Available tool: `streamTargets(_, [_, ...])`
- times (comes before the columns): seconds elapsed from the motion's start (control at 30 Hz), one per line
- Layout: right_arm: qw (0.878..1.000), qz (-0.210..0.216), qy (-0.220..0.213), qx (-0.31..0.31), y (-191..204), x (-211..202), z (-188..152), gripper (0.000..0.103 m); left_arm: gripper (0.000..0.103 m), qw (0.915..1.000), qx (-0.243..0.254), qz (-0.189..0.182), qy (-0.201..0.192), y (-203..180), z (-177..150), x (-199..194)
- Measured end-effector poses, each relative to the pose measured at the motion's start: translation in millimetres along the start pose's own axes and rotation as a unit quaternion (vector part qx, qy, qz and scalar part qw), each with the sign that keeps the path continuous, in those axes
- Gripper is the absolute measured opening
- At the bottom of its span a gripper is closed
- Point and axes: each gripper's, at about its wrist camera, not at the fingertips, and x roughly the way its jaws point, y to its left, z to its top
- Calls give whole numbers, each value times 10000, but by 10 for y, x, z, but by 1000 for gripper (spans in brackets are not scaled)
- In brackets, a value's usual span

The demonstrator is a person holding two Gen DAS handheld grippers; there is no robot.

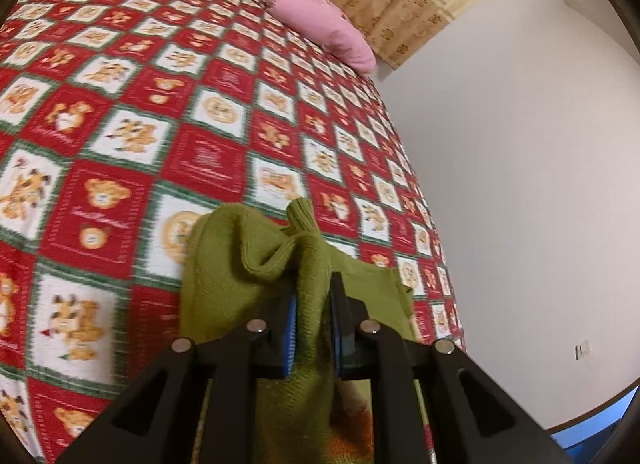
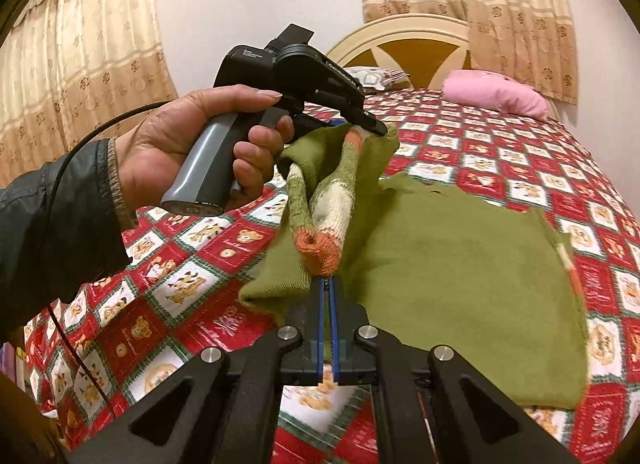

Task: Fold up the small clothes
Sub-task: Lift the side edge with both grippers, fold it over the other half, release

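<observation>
A small green knit sweater (image 2: pixel 452 272) with orange and cream striped trim lies partly spread on the bed. My right gripper (image 2: pixel 329 284) is shut on its lifted edge near the orange cuff (image 2: pixel 320 250). My left gripper (image 1: pixel 314 296) is shut on a bunched fold of the same sweater (image 1: pixel 248 248) and holds it above the bedspread. In the right wrist view the left gripper (image 2: pixel 376 126) shows held in a hand, pinching the raised sweater edge.
A red, white and green teddy-bear bedspread (image 1: pixel 132 136) covers the bed. A pink pillow (image 1: pixel 332 32) lies near the headboard (image 2: pixel 404 40). A white wall (image 1: pixel 520 184) borders the bed's far side. Curtains (image 2: pixel 80 64) hang behind.
</observation>
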Motion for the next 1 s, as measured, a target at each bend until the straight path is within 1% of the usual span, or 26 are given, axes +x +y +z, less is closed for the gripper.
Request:
streamTargets(0.13, [9997, -132, -88, 172, -227, -163, -36, 1, 15, 9998, 169, -86, 110, -267, -18, 157])
streamTargets(0.3, [9977, -348, -179, 554, -598, -389, -114, 1, 15, 9990, 336, -149, 264, -561, -64, 392])
streamTargets(0.47, [9954, -460, -176, 822, -849, -542, -230, 1, 15, 9972, 550, -234, 441, -868, -161, 662])
streamTargets(0.5, [9950, -480, -162, 861, -887, -563, -261, 1, 12, 9967, 589, -250, 490, -931, -188, 736])
streamTargets(0.6, [9932, -547, -133, 1016, -1008, -613, -364, 0, 10, 9958, 650, -276, 586, -1050, -234, 892])
streamTargets(0.67, [9911, -669, -134, 1143, -1127, -662, -439, 0, 8, 9948, 719, -282, 661, -1124, -278, 1002])
streamTargets(0.77, [9858, -714, -64, 1517, -1379, -701, -557, 0, 8, 9932, 854, -175, 770, -1208, -350, 1162])
streamTargets(0.87, [9776, -577, -108, 2021, -1592, -745, -656, 0, 8, 9922, 862, -52, 898, -1227, -424, 1358])
streamTargets(0.93, [9733, -402, -92, 2258, -1663, -746, -672, 1, 8, 9916, 888, 69, 938, -1214, -466, 1433])
streamTargets(0.97, [9730, -323, -90, 2283, -1659, -738, -675, 8, 8, 9913, 898, 93, 957, -1206, -477, 1453])
streamTargets(1.0, [9735, -292, -93, 2266, -1639, -730, -662, 33, 8, 9908, 913, 120, 990, -1196, -487, 1465])
